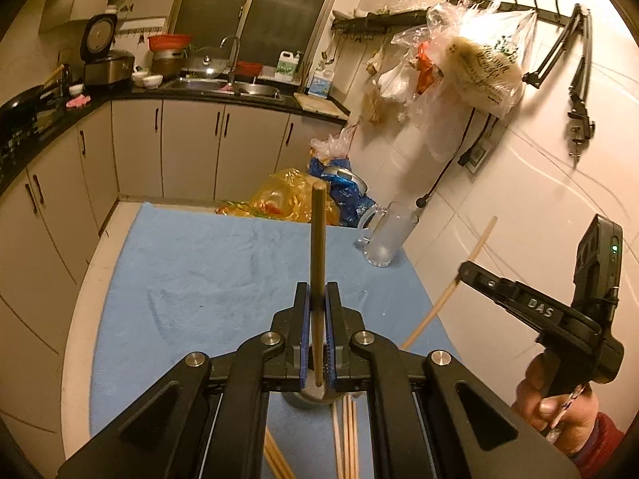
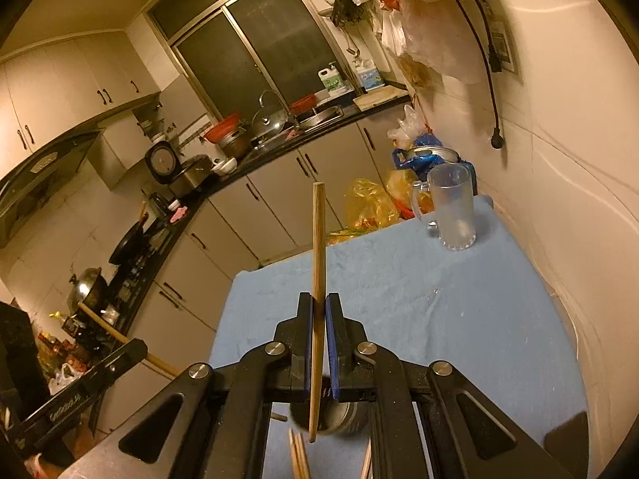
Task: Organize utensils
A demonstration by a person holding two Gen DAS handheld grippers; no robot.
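Note:
In the left wrist view my left gripper is shut on a dark wooden chopstick that stands upright between the blue pads. To its right, a hand holds my right gripper, shut on a pale chopstick that slants. The right wrist view shows that gripper gripping the pale chopstick, and my left gripper low on the left with its chopstick. Both hang above the blue cloth. Loose chopsticks and a metal can lie below. A frosted glass mug stands at the far right corner.
The tiled wall runs close along the table's right side, with a dangling plug. Yellow and blue plastic bags sit past the far edge. Cabinets and a crowded counter with a sink line the back and left.

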